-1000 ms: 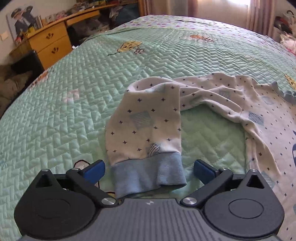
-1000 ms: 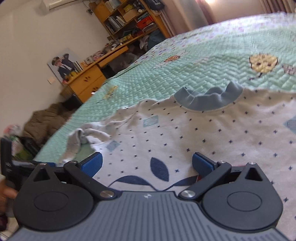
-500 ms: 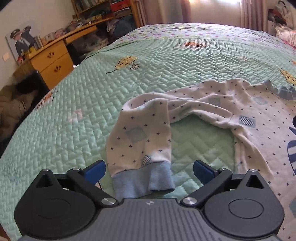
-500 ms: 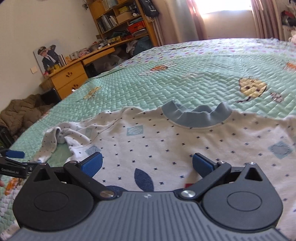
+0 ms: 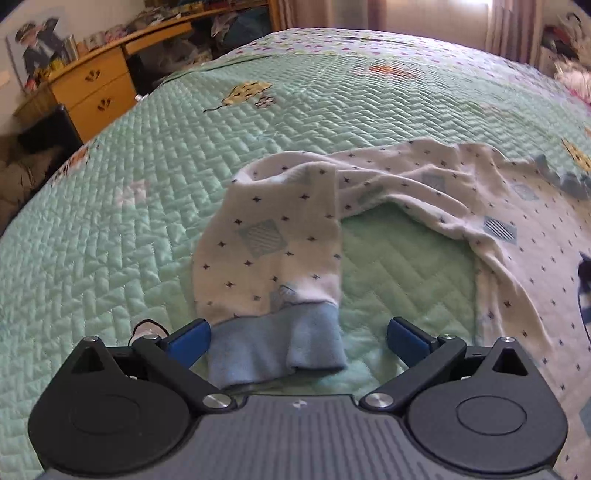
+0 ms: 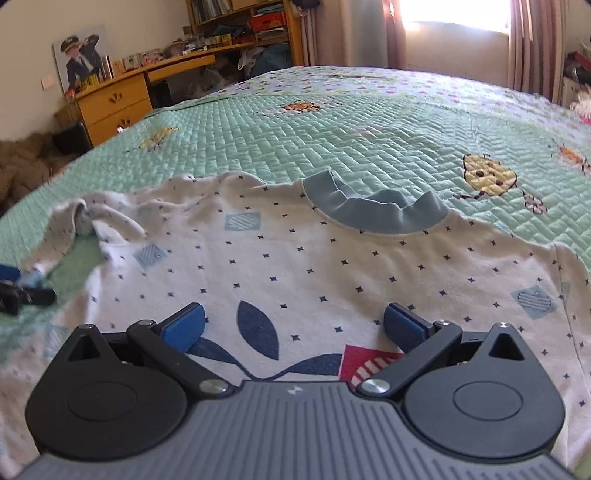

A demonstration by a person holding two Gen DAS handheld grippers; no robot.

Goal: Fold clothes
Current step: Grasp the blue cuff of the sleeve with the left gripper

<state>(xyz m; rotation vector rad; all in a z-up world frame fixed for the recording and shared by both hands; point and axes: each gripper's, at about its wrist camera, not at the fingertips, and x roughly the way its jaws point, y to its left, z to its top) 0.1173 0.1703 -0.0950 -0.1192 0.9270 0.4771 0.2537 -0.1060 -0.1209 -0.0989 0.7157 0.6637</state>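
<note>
A white sweatshirt (image 6: 314,266) with small dark stars, pale blue squares and a blue collar (image 6: 373,212) lies spread face up on the green quilted bed (image 6: 369,122). Its left sleeve (image 5: 273,251) bends back toward me, ending in a light blue cuff (image 5: 273,350). My left gripper (image 5: 297,338) is open, and the cuff lies between its blue fingers (image 5: 186,341). My right gripper (image 6: 293,325) is open too, hovering over the chest print of dark leaves (image 6: 258,328). At the left edge of the right wrist view, the left gripper (image 6: 14,286) shows beside the cuff.
The bed's quilt (image 5: 110,221) stretches wide around the shirt. A wooden desk with drawers (image 6: 118,103) and a bookshelf (image 6: 243,22) stand beyond the bed on the left, with a dark pile of clothing (image 6: 26,162) on the floor. Curtains and a bright window (image 6: 458,33) are at the back.
The right gripper has levelled out and swung right over the shirt, bringing the collar to the centre. The left gripper has stayed by the cuff with small shifts. Both stayed open.
</note>
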